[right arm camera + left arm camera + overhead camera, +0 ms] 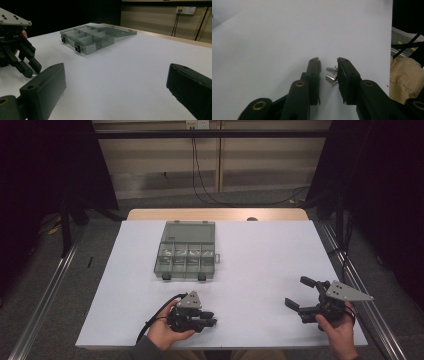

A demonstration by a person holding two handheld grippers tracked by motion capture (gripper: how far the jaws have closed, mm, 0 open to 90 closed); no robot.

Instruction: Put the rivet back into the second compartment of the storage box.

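Two small silver screws, one [332, 68] just beyond the other [330, 78], lie on the white table sheet [274, 45]. My left gripper [329, 61] straddles them; they sit against one black jaw, with a gap to the other, so it is open. From above, that left gripper [212, 319] rests low at the near edge. My right gripper [297, 291] stands wide open at the near right with nothing between its jaws [116, 72]. A grey clear compartment box [186, 251] lies with its lid flipped back at the table's far middle.
The box [92, 37] has several divided cells. In the right gripper view the left gripper [30, 71] points down at the sheet. A wooden table edge [215, 214] runs along the far side. Metal rails [45, 290] flank the table. A trouser leg [407, 75] is near the edge.
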